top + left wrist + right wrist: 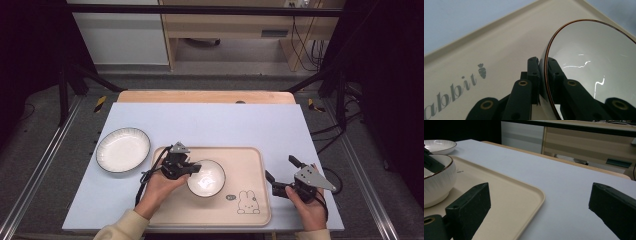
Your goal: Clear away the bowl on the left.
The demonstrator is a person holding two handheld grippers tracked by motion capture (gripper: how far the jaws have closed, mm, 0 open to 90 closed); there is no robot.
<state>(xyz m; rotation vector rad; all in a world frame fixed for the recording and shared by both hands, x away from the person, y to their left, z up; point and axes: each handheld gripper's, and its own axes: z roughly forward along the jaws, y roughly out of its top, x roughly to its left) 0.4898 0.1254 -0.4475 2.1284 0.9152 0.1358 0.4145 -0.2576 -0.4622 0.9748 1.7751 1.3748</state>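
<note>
A white bowl (206, 177) with a dark rim stands on the beige tray (245, 165) in the high view. My left gripper (191, 168) is shut on the bowl's left rim. In the left gripper view the rim (545, 65) runs between the two jaws, one outside the bowl (594, 55) and one inside. My right gripper (281, 175) stands open by the tray's right edge, over the pale mat. In the right gripper view its jaws are wide apart with nothing between them, the tray (524, 192) and the bowl (437, 180) at left.
A white plate (123, 149) with a dark rim lies on the mat left of the tray, seen too as a plate (439, 145) at far left in the right gripper view. The tray bears a rabbit drawing (248, 202). The pale mat (210, 122) stretches behind.
</note>
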